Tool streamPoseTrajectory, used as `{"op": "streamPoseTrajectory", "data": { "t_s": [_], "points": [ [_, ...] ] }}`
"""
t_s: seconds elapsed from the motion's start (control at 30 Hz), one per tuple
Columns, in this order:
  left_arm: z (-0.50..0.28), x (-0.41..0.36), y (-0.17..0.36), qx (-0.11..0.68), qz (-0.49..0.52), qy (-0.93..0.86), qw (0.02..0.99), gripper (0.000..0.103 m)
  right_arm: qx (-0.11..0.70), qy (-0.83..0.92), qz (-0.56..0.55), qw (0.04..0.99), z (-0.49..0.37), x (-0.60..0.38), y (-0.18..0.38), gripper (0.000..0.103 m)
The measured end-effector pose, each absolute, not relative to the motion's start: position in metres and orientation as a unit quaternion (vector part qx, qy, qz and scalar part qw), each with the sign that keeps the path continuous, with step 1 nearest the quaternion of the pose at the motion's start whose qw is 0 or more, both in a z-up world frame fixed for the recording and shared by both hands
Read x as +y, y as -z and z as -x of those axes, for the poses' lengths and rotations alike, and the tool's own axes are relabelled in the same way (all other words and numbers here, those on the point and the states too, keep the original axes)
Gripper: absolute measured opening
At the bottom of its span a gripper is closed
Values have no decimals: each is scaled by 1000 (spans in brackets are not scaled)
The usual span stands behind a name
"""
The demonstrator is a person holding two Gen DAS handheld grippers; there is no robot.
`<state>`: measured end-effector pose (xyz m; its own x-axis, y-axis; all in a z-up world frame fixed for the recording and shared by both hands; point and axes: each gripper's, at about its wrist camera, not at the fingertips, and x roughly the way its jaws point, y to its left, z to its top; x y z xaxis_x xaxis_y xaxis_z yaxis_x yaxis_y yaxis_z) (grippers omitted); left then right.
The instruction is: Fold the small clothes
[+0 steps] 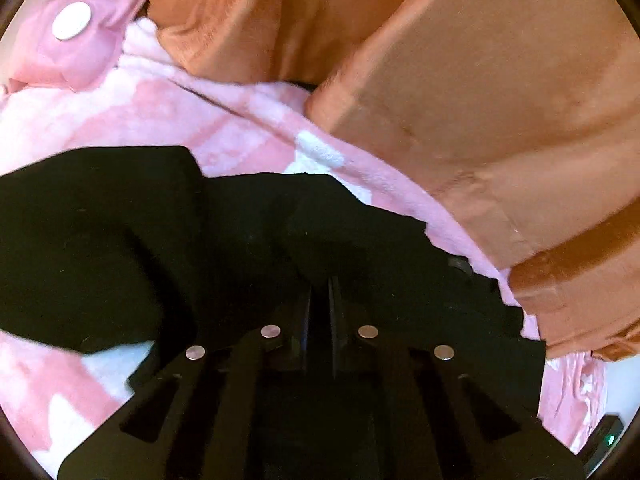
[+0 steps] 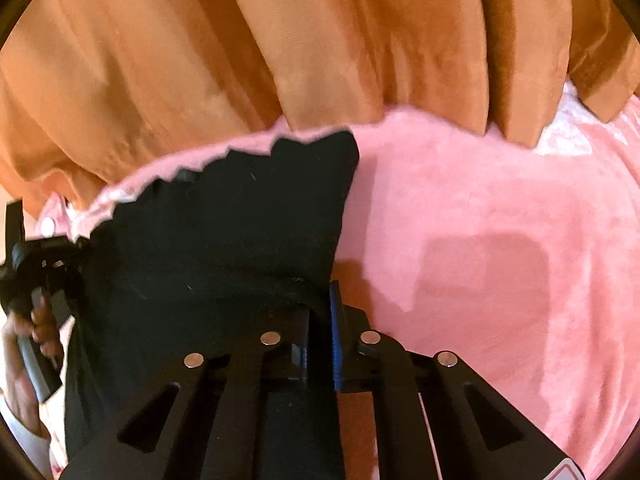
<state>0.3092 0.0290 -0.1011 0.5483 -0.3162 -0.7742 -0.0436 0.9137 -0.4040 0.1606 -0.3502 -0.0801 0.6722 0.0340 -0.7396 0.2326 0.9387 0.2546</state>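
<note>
A black garment (image 1: 120, 240) lies spread on a pink blanket (image 1: 168, 116). My left gripper (image 1: 320, 292) is shut on a fold of the black garment near its middle edge. In the right wrist view the same black garment (image 2: 224, 220) lies at the left on the pink blanket (image 2: 480, 220). My right gripper (image 2: 320, 304) is shut on its thick rolled edge. The left gripper (image 2: 36, 280), held by a hand, shows at the far left of the right wrist view, at the garment's other side.
Orange-brown curtains (image 1: 480, 100) hang along the far edge of the blanket, also in the right wrist view (image 2: 280, 40). A pink pillow with a white round patch (image 1: 72, 20) lies at the top left. A dark device (image 1: 604, 436) sits at the lower right.
</note>
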Motion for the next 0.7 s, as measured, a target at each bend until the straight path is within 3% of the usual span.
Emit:
{"op": "streamPoseTrajectory", "data": {
  "t_s": [0.13, 0.43, 0.53, 0.7],
  "points": [
    [-301, 26, 123, 506, 168, 76, 843, 7, 451, 94, -163, 872, -166, -364, 103, 6],
    [-285, 41, 118, 501, 166, 86, 845, 7, 454, 80, -214, 861, -160, -373, 108, 9],
    [-286, 41, 114, 499, 183, 93, 842, 9, 432, 83, -224, 869, -150, -371, 92, 16],
    [-288, 36, 111, 499, 174, 87, 845, 9, 368, 76, -120, 919, -140, -324, 65, 16]
  ]
}}
